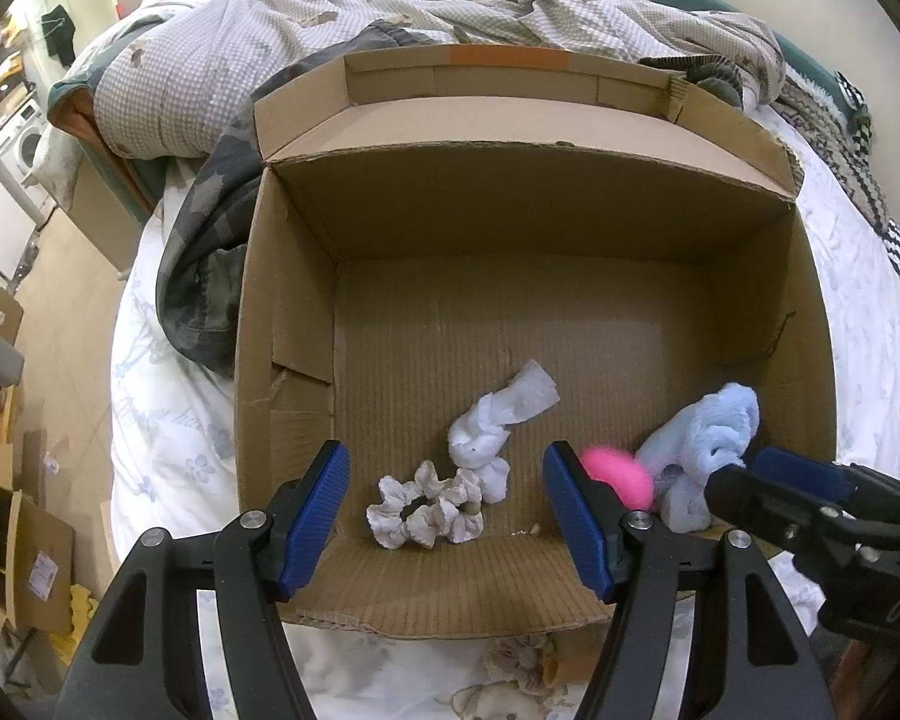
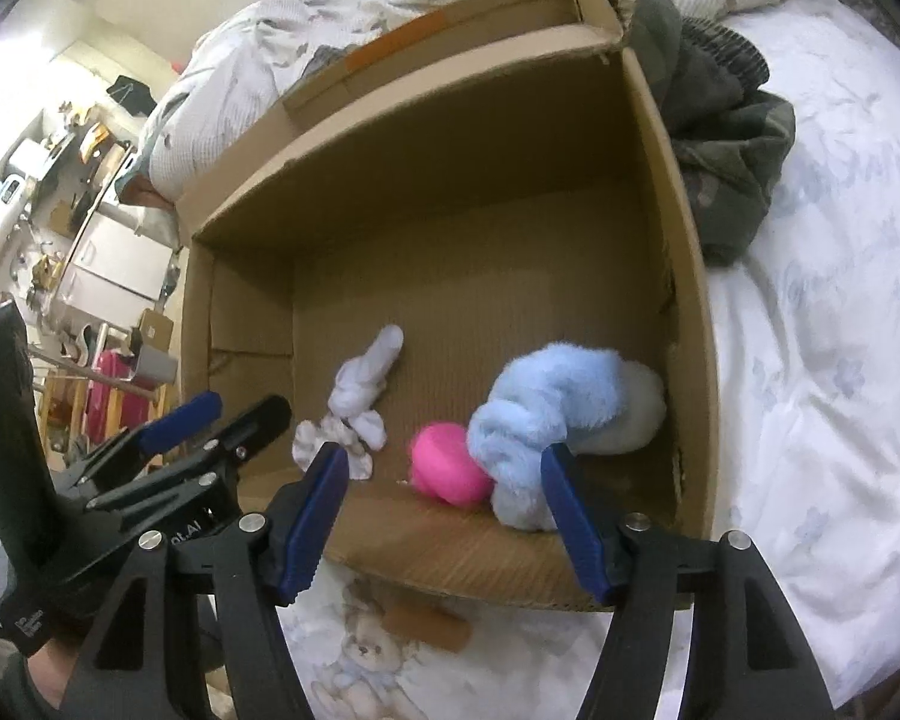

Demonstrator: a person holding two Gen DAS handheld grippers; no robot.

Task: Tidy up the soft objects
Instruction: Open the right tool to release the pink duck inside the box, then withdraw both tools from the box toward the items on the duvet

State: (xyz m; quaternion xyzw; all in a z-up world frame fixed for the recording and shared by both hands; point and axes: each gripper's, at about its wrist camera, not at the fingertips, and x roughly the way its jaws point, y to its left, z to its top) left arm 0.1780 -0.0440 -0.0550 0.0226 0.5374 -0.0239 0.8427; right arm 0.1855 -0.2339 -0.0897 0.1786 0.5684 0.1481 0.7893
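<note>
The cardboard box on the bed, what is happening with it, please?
A person holds two grippers over the cardboard box on the bed and sorts soft things into it. Inside lie a grey scrunchie, a knotted white cloth, a pink ball and a fluffy blue towel. The left gripper and the right gripper are both open and hold nothing.

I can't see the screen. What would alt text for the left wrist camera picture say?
An open brown cardboard box on a bed holds a knotted white cloth, a pale ruffled fabric scrunchie, a bright pink soft ball and a fluffy light blue towel. The left tongs hang open above the scrunchie; the right tongs enter beside the towel.
</note>
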